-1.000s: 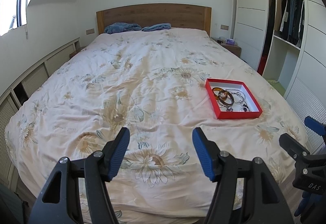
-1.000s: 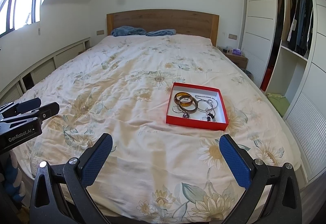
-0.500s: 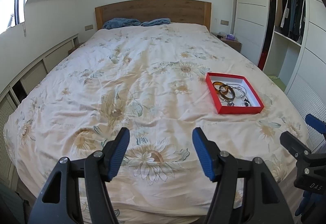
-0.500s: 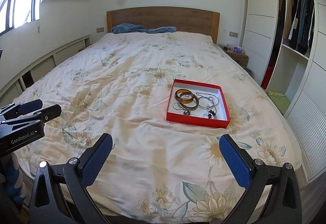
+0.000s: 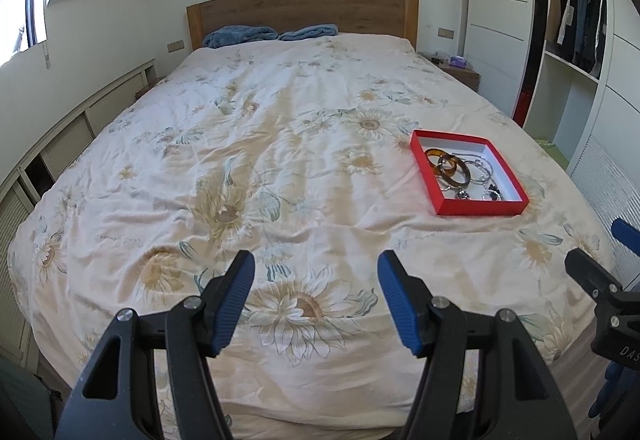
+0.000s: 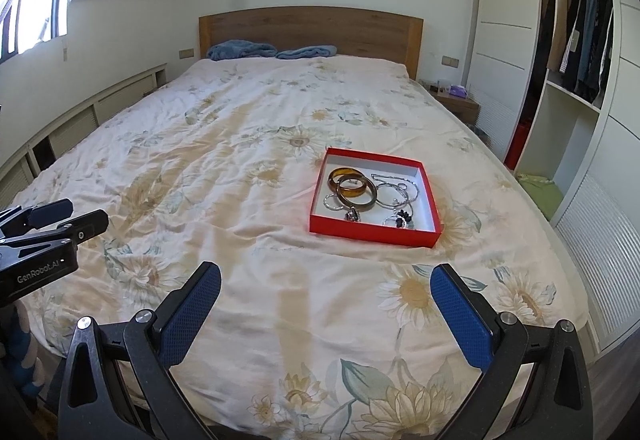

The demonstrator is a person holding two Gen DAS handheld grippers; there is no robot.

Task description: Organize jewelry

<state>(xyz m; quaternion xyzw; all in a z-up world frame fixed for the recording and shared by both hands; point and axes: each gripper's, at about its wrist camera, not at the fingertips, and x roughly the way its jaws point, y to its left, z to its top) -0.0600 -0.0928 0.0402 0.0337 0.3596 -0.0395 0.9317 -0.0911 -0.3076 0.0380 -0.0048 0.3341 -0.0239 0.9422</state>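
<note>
Bed: a bed (image 6: 248, 144) with a sunflower-print cover; wooden headboard (image 6: 310, 30) and blue pillows (image 6: 242, 50) at the far end.
Tray: a red tray (image 6: 374, 232) lies on the cover, right of the middle.
Jewelry: two amber bangles (image 6: 352, 186), silver rings and chains (image 6: 394, 194) inside the tray.
Left gripper: left gripper (image 5: 316, 298) gapes wide with nothing between its jaws, above the foot of the bed, well apart from the tray.
Right gripper: right gripper (image 6: 326, 310) spread wide, holding nothing, pointing toward the tray from nearby.

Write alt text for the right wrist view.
An open right gripper hovers above a floral bedspread, aimed at a red tray holding amber bangles and silver jewelry. The left gripper shows at left.
</note>
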